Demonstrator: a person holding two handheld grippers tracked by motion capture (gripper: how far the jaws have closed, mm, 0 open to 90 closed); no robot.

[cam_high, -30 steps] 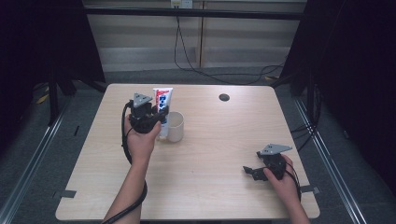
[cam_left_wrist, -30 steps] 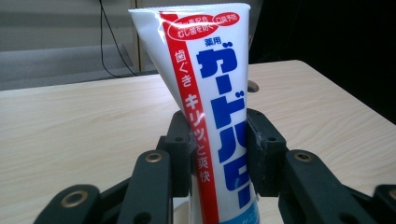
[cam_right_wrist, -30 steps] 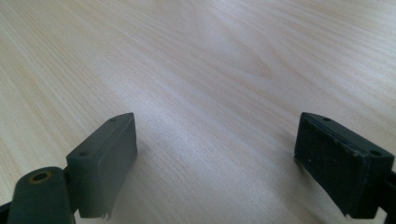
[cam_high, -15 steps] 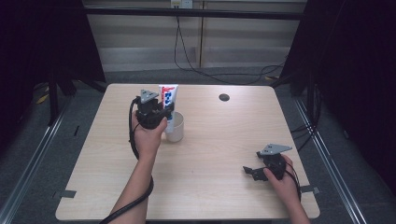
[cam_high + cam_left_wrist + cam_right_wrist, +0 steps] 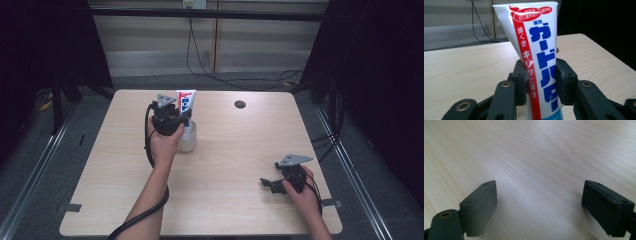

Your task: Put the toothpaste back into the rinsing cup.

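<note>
A white toothpaste tube (image 5: 186, 102) with red and blue print stands upright in my left gripper (image 5: 176, 116), which is shut on it. In the left gripper view both pads (image 5: 520, 82) press the tube (image 5: 541, 62) from either side. The tube's lower end is over or inside a white cup (image 5: 188, 137) at the table's left middle; the hand hides the contact. My right gripper (image 5: 266, 184) rests low over the table near the front right, open, with bare wood between its fingers (image 5: 480, 205).
The light wooden table (image 5: 225, 150) has a small dark round object (image 5: 240, 104) near its far edge. A black cable (image 5: 150, 200) trails from the left gripper along the forearm. Dark floor and metal rails surround the table.
The left gripper has carried the tube a little to the right, and the tube now stands over the cup. The right gripper has stayed in place.
</note>
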